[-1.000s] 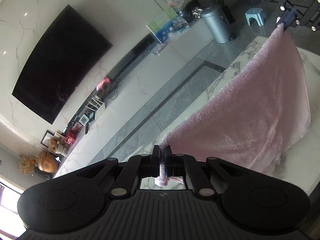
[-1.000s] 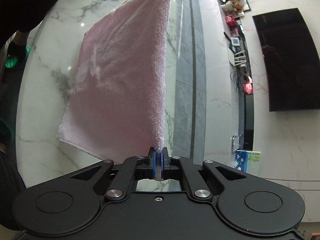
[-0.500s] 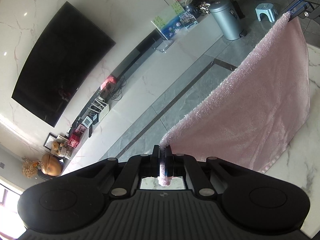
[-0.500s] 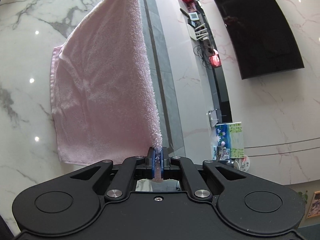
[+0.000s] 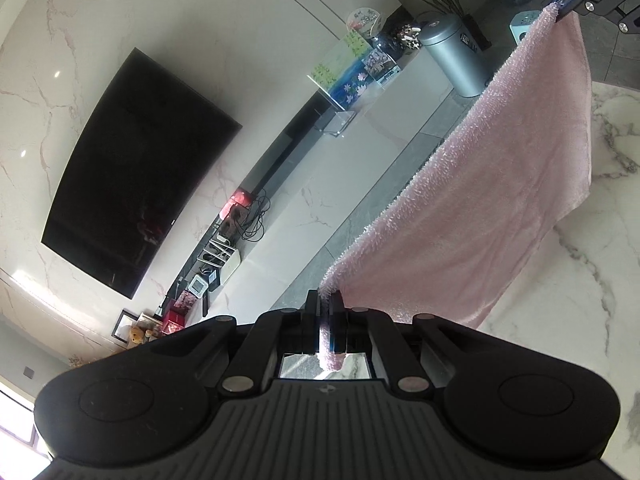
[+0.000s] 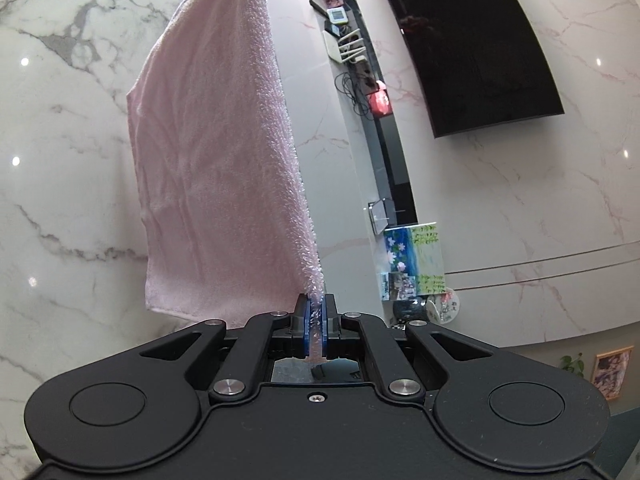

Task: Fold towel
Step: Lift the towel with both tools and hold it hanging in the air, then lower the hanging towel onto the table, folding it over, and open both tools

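Note:
A pink towel (image 5: 500, 184) hangs stretched in the air between my two grippers, above a white marble table (image 5: 580, 300). My left gripper (image 5: 326, 300) is shut on one top corner of the towel. My right gripper (image 6: 316, 304) is shut on the other top corner; it also shows at the far end of the towel in the left wrist view (image 5: 568, 0). In the right wrist view the towel (image 6: 216, 152) hangs down over the table (image 6: 60, 160), its lower edge free.
Beyond the table's edge are a grey floor (image 5: 360, 208), a low TV bench (image 5: 280, 168) with small items, a wall TV (image 5: 132, 172), a silver bin (image 5: 456, 56) and a painted picture (image 6: 412, 256).
Both grippers have lifted and tilted upward with the towel. The towel has risen off the table and now hangs higher, and more of the wall and TV is in view.

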Action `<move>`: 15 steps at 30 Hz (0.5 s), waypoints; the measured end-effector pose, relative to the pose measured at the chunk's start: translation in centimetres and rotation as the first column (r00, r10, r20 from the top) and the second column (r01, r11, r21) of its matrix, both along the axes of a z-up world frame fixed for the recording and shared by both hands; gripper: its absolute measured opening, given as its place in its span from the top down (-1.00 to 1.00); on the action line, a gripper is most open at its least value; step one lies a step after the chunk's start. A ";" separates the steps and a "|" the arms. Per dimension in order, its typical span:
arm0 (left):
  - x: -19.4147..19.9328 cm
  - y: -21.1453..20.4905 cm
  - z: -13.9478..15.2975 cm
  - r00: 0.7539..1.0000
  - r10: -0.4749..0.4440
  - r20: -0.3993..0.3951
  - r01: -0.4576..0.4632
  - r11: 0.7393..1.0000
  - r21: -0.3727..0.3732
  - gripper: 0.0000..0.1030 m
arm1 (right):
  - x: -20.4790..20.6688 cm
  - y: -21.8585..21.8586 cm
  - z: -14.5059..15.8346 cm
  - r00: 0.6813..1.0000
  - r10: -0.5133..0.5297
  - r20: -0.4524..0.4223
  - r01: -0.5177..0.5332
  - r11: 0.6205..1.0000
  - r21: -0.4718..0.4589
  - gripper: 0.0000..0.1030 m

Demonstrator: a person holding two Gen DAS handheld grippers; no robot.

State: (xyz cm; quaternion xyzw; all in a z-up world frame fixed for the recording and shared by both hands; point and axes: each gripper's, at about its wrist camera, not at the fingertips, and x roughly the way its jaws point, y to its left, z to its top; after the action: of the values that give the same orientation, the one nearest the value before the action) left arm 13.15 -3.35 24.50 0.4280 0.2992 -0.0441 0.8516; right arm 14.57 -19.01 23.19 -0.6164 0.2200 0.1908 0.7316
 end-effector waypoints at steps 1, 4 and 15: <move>-0.6 0.0 -0.5 1.000 -0.009 -0.012 0.009 1.000 0.002 0.94 | -0.7 -0.2 -0.5 1.000 0.007 -0.014 -0.007 1.000 -0.003 0.95; -2.6 -0.2 -2.2 0.998 -0.042 -0.041 0.043 0.999 0.013 0.94 | -3.0 -0.9 -2.3 0.997 0.033 -0.063 -0.034 0.999 -0.020 0.95; -12.5 0.4 -9.9 0.951 -0.171 -0.257 0.176 0.984 -0.004 0.94 | -13.5 -2.1 -11.1 0.937 0.111 -0.331 -0.127 0.991 -0.030 0.95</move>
State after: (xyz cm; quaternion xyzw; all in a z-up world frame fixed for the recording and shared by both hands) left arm 0.60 -2.98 14.65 0.4516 0.3687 -0.1708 0.7943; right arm 1.07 -21.12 12.12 -0.6064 0.3060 0.3292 0.6560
